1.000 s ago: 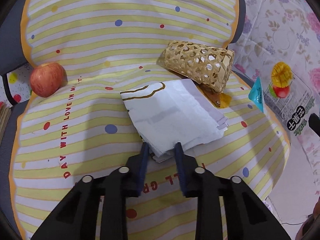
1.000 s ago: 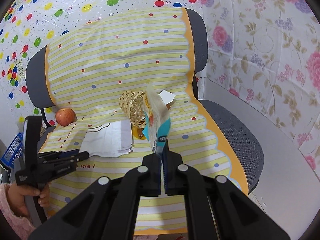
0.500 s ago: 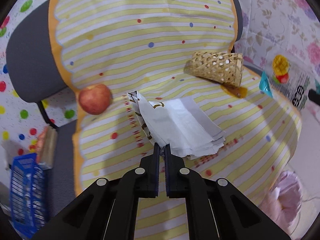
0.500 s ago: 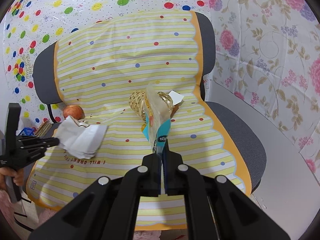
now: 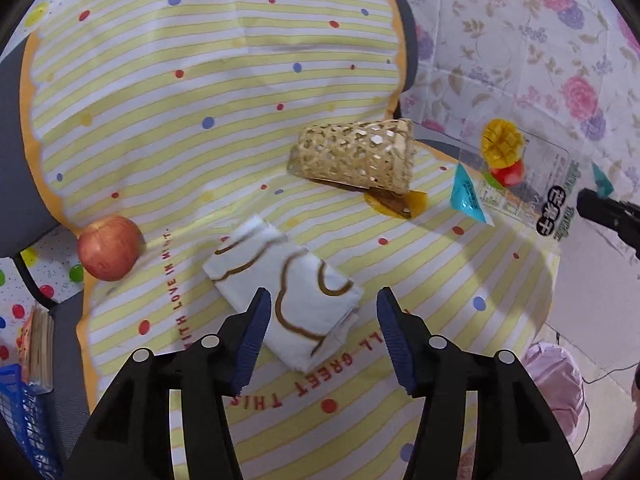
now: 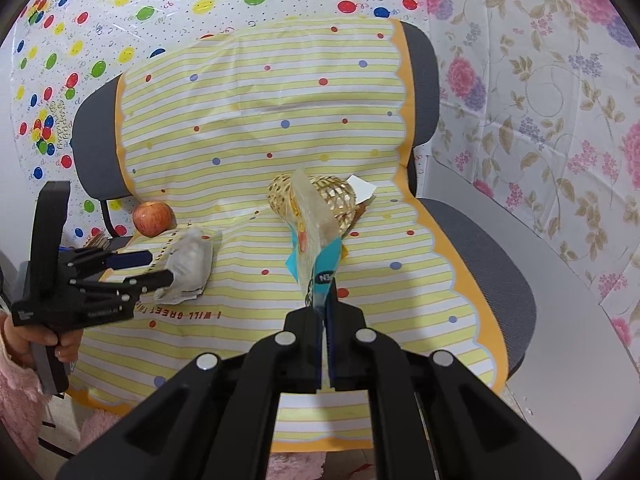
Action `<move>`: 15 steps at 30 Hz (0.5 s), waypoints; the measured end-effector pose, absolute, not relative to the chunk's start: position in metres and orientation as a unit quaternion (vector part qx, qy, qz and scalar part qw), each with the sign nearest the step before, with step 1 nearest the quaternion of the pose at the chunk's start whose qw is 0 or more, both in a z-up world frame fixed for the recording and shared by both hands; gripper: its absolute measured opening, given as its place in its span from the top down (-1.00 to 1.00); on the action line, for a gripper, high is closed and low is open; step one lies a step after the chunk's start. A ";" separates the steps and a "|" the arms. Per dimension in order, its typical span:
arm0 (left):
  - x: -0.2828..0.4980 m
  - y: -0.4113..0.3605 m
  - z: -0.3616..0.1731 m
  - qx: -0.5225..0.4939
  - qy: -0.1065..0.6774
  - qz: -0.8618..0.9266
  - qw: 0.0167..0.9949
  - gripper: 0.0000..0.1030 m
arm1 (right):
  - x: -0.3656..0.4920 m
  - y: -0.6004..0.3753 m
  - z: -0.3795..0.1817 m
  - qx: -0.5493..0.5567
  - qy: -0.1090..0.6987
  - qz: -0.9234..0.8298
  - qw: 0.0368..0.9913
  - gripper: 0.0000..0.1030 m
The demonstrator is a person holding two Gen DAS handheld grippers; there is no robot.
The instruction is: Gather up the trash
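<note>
- Yellow-striped cloth [image 5: 168,92] with coloured dots covers the seat and back of a grey office chair [image 6: 496,264]; all the small things lie on it.
- Left gripper [image 5: 320,320] has its jaws wide apart; the blue pads do not press anything.
- White folded paper napkin [image 5: 284,292] with brown curved lines lies on the cloth, its near part between the two open fingers. In the right wrist view it is not clear if a finger touches it.
- Right gripper [image 6: 323,312] is closed on a snack wrapper [image 6: 314,240], clear plastic with a teal edge and a fruit picture. The wrapper stands up from the jaws, above the seat.
- In the left wrist view the same wrapper [image 5: 520,176] shows at 2 o'clock from the napkin, well apart from it, with the tip of the right gripper at its far right edge.
- Woven bamboo basket [image 5: 354,156] lies on its side at 12 o'clock from the napkin, its open mouth turned to 3 o'clock. A small orange piece [image 5: 396,202] is just under its rim.
- Red apple [image 5: 110,248] rests at the cloth's edge, at 9 o'clock from the napkin, near but not touching it.
- A blue plastic crate [image 5: 24,412] is at the lower left border, beside the chair.
</note>
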State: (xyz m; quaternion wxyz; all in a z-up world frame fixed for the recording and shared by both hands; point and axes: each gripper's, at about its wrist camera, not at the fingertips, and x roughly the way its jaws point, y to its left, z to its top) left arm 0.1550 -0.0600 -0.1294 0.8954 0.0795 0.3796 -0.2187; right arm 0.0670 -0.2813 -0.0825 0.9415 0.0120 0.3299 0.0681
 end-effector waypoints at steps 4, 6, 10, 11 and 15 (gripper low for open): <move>0.141 -0.052 -0.127 0.074 0.373 -0.206 0.902 -0.18 | 0.067 -0.286 -0.086 0.017 0.331 0.066 0.941 0.96; 0.141 -0.038 -0.127 0.054 0.379 -0.181 0.906 -0.18 | 0.069 -0.286 -0.089 0.024 0.332 0.068 0.941 0.96; 0.150 -0.018 -0.138 0.012 0.404 -0.119 0.907 -0.18 | 0.072 -0.284 -0.096 0.027 0.338 0.075 0.938 0.96; 0.153 -0.015 -0.141 -0.001 0.412 -0.116 0.904 -0.18 | 0.072 -0.284 -0.097 0.028 0.339 0.076 0.937 0.96; 0.169 -0.010 -0.158 -0.071 0.445 -0.102 0.887 -0.13 | 0.073 -0.283 -0.099 0.029 0.342 0.076 0.936 0.96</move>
